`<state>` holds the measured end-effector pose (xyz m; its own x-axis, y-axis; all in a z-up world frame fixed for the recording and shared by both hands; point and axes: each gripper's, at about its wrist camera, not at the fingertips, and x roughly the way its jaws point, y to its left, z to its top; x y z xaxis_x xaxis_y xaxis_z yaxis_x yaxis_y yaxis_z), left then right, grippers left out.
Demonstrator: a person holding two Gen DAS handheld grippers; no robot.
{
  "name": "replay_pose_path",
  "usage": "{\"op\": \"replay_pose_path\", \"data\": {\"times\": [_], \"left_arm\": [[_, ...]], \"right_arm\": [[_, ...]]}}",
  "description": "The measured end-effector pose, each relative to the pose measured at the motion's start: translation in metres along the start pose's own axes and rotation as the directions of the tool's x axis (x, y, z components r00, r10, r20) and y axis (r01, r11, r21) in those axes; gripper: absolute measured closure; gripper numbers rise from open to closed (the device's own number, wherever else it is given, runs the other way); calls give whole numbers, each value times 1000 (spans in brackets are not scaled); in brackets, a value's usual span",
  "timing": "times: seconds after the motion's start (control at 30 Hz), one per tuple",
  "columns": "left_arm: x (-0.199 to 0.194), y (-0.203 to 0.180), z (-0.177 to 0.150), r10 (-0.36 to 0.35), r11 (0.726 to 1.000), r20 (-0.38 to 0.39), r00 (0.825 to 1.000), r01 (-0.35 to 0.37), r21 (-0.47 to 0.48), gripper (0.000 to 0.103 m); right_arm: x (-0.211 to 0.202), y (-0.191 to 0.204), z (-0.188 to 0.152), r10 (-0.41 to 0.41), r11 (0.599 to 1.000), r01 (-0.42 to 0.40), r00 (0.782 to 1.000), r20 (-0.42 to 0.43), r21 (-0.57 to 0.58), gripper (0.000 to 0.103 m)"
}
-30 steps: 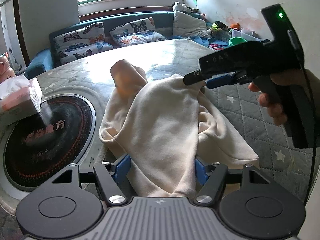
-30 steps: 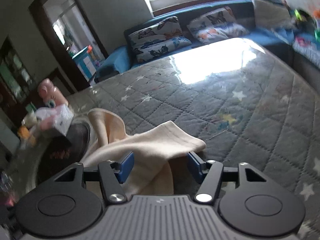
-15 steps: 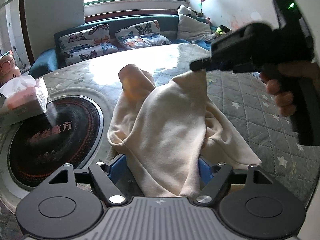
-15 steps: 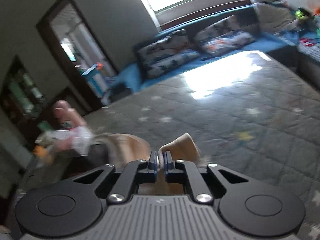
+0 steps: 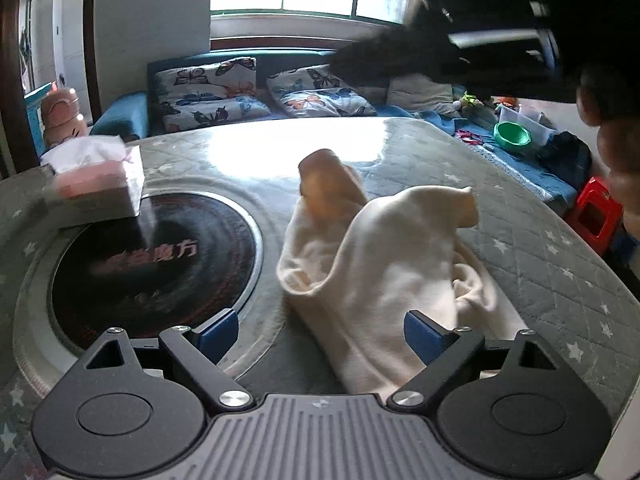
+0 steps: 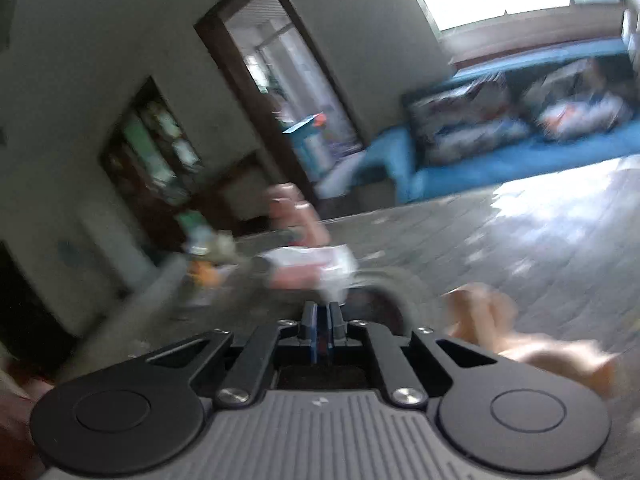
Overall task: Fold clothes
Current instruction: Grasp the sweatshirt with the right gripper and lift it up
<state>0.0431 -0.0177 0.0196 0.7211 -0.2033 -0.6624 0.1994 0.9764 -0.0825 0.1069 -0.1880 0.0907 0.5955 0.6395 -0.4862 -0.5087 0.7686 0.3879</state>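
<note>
The cream garment (image 5: pixel 384 264) lay bunched near the front of the quilted surface (image 5: pixel 540 248), with open quilt to its right and far side. At left stood a dark round hob (image 5: pixel 156 264) and a tissue box (image 5: pixel 100 184). The left tongs (image 5: pixel 320 332), just opened wide, straddled the garment's near end without pressing it; the right tongs (image 6: pixel 322 316), raised, were closed with nothing visible between them.

Red characters "魔方" end a blurred line on the black cooktop (image 5: pixel 160 256).
</note>
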Motion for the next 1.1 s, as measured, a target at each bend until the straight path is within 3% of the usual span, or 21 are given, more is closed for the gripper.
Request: {"op": "replay_pose_path", "data": {"times": [0.13,0.2,0.27,0.33,0.53,0.6,0.67,0.93,1.1], "left_arm": [[3,3,-3,-8,1000,-4,1000,8,-7,12],[4,1,-4,-18,1000,-6,1000,18,0,12],[5,-1,-5,-20,1000,-9,1000,20,9,12],[8,-4,-5,-18,1000,-15,1000,18,14,12],[11,-14,-4,-12,999,-22,1000,13,39,11],[11,-17,-4,-12,999,-21,1000,13,48,11],[11,-17,-3,-10,999,-21,1000,11,51,11],[9,-19,-2,-27,999,-6,1000,27,35,11],[-3,-8,-2,-23,1000,24,999,23,5,10]], "right_arm": [[3,-30,-12,-185,983,184,981,-51,-13,84],[2,-56,-23,-278,960,280,958,-64,16,65],[4,-78,-31,-354,934,357,932,-73,27,62],[5,-98,-38,-369,924,376,925,-94,74,62],[19,-124,-48,-275,937,288,957,-92,200,65],[21,-120,-47,-266,943,276,961,-75,186,93],[23,-115,-46,-256,950,263,965,-60,168,98],[5,-64,-21,-47,992,48,999,-11,118,100],[15,-11,-2,149,985,-144,988,-45,91,100]]}}
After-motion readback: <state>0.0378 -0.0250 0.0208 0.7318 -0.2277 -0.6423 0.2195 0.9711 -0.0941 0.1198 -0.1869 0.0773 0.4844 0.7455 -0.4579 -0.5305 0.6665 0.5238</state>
